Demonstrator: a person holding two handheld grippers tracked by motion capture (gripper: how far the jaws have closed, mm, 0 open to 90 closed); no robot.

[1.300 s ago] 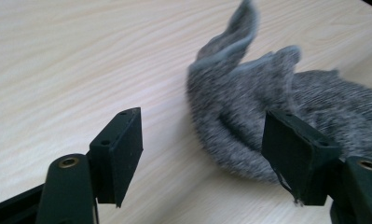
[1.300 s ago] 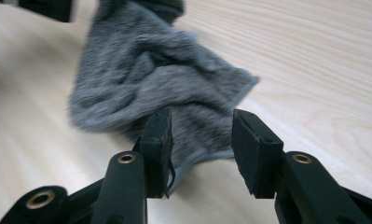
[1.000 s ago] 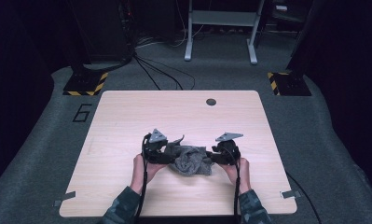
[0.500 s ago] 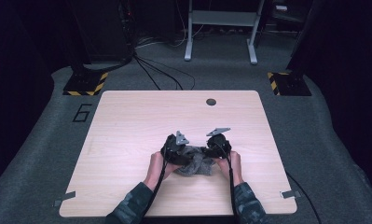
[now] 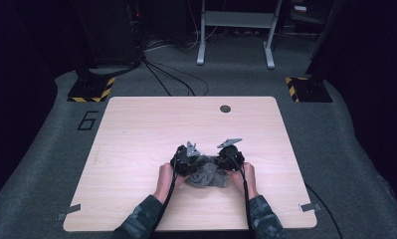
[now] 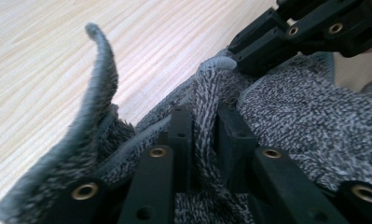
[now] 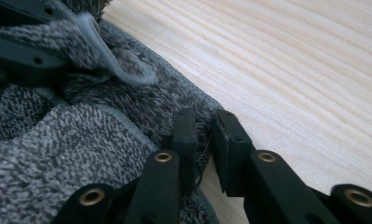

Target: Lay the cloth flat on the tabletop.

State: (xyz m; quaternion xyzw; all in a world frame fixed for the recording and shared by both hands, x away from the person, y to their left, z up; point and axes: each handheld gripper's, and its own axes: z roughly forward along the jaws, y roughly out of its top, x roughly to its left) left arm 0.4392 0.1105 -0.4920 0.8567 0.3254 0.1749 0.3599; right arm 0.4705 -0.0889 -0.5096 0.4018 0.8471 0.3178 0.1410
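Grey knitted cloth (image 5: pixel 206 174) bunched in a heap on the wooden counter (image 5: pixel 136 134), nearer the front edge than the back, about midway between the left and right edges. Flanked closely by both hands, left gripper (image 5: pixel 185 160) at its left side, right gripper (image 5: pixel 230 157) at its right, the two near each other with the heap between.

Left gripper (image 6: pixel 204 135): jaws just closed in, now nearly together, clamped on a raised fold of the cloth (image 6: pixel 286 112) with its hemmed edge running up between them. Another flap of the same cloth standing up and curling at the left of the left gripper view, the other gripper's black jaws touching the fabric at upper right.

Right gripper (image 7: pixel 203 140): jaws likewise just closed in, now narrow, pinching the thin hemmed edge of the cloth (image 7: pixel 58 149) right where it meets bare counter (image 7: pixel 291 70). Fabric mostly to the left of those jaws, wood grain to the right.

Small dark round hole (image 5: pixel 225 108) near the counter's back edge, well apart from the cloth.
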